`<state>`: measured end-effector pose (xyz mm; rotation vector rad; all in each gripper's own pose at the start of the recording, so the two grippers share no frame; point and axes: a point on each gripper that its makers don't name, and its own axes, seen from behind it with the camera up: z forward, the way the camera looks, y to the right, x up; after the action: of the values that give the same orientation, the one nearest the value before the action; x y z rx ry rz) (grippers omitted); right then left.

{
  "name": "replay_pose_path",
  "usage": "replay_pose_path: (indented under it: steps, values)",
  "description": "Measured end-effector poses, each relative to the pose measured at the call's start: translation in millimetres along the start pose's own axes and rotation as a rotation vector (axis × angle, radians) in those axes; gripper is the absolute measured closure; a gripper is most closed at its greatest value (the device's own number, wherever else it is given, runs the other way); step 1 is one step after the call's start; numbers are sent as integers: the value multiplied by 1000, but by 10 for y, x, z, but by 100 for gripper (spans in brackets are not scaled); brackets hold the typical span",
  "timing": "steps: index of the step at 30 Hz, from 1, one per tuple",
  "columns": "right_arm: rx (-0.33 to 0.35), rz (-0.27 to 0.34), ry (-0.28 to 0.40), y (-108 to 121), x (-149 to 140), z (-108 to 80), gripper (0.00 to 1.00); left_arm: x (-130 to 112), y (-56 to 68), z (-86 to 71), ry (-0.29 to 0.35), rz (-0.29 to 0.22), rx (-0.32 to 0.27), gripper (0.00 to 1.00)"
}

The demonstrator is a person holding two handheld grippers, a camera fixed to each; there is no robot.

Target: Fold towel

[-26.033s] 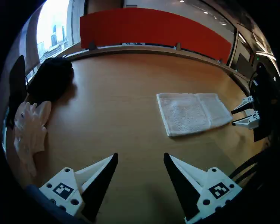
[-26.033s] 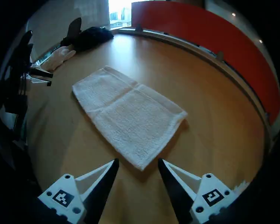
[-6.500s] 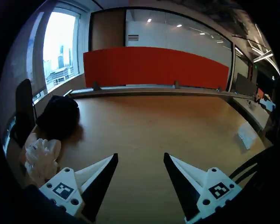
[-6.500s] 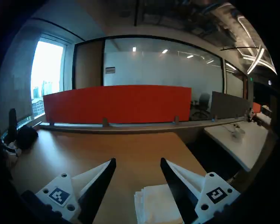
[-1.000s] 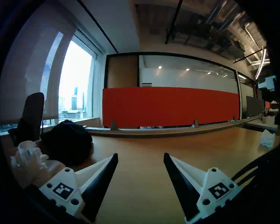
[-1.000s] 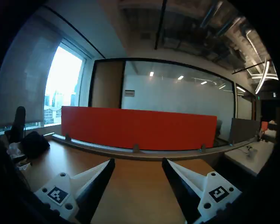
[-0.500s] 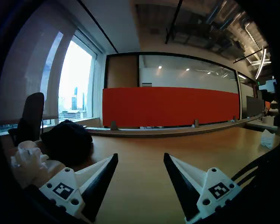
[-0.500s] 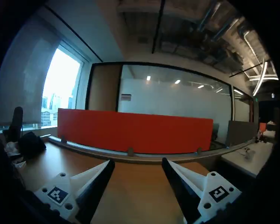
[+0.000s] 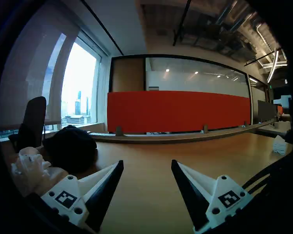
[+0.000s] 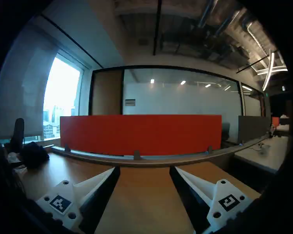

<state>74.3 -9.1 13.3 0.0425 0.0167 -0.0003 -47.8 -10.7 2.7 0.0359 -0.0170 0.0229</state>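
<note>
Two open, empty tools: my left gripper (image 9: 146, 161) and right gripper (image 10: 144, 168) hover above the desk (image 9: 154, 150); the towel (image 9: 280, 145) seems folded, so I'd rest them.

Daylight is pouring through the window (image 9: 78, 97), a red partition (image 9: 177, 111) is lining the wooden desk's (image 9: 146, 156) far edge, ceiling lights (image 9: 273, 64) are glowing.

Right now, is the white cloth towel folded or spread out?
Folded, it seems: the white cloth towel sits as a small compact stack on the wooden table, not spread flat.
</note>
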Motion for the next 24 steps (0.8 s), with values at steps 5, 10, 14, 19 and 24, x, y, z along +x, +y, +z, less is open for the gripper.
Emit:
replay_pose_path:
  steps: [5, 10, 14, 19, 24]
  values:
    - [-6, 18, 2, 43, -167, -3, 2, 3, -1, 0, 0, 0, 0, 10]
    - [-18, 17, -10, 123, -391, -36, 2, 3, -7, -2, 0, 0, 0, 10]
    - [-18, 15, -23, 147, -578, -63, 2, 7, -9, -4, 0, 0, 0, 10]
    - [-14, 26, -34, 157, -785, -58, 2, 9, -8, -7, 0, 0, 0, 10]
    - [-21, 47, -34, 179, -910, -39, 2, 10, -8, -8, 0, 0, 0, 10]
